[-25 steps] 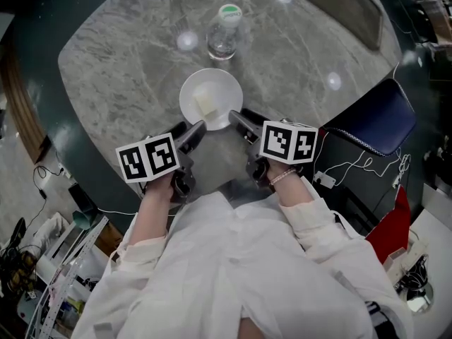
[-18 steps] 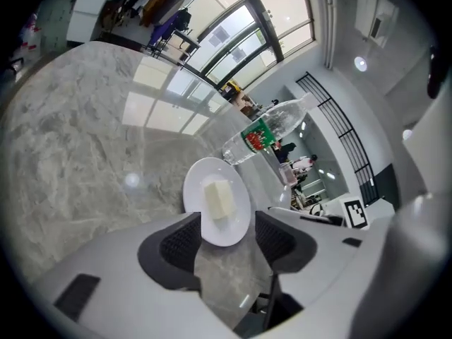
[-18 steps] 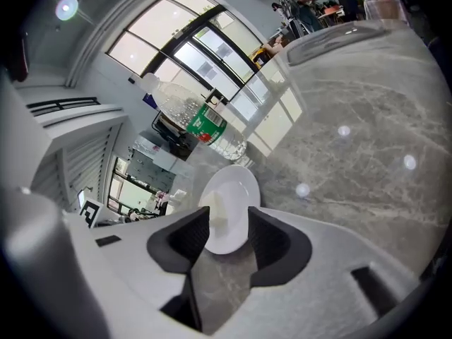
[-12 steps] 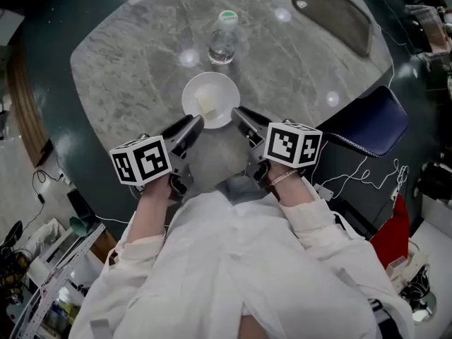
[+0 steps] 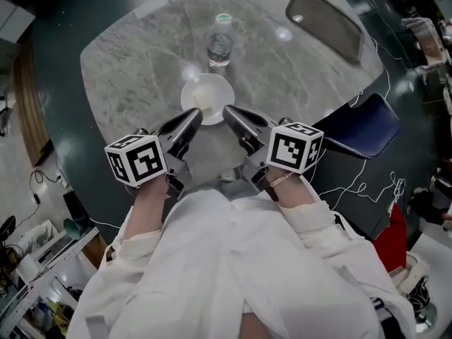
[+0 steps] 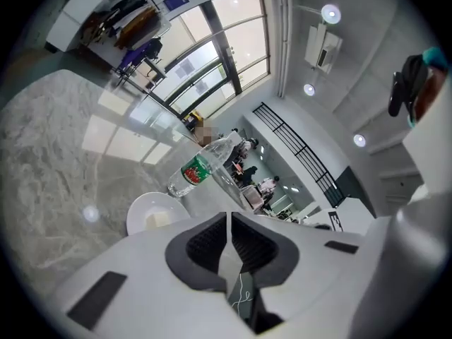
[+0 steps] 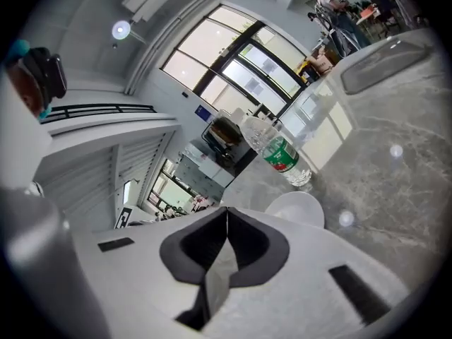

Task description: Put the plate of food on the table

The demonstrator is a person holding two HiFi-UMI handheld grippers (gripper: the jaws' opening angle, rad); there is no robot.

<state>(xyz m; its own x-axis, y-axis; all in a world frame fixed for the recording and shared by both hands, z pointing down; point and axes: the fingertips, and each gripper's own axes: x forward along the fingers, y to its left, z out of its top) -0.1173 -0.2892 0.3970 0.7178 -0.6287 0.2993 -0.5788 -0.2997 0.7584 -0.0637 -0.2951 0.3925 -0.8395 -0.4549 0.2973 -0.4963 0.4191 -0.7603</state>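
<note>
A white plate (image 5: 207, 96) with a pale block of food (image 5: 203, 102) rests on the grey marble table (image 5: 134, 69). It also shows in the left gripper view as the plate (image 6: 150, 214) and in the right gripper view as the plate (image 7: 299, 207). My left gripper (image 5: 195, 115) hovers above the plate's near left rim and my right gripper (image 5: 229, 111) above its near right rim. Neither touches it. Both sets of jaws have just been closing and now meet with nothing between them, as the left gripper (image 6: 228, 217) and right gripper (image 7: 226, 214) show in their own views.
A clear water bottle with a green cap (image 5: 220, 42) stands just beyond the plate, seen also as the bottle (image 6: 200, 165) and the bottle (image 7: 280, 151). A dark oblong tray (image 5: 325, 24) lies at the table's far right. A blue chair (image 5: 360, 129) stands to the right.
Both grippers have risen from beside the plate, and their jaws have gone from wide open to closed. The plate stays on the table.
</note>
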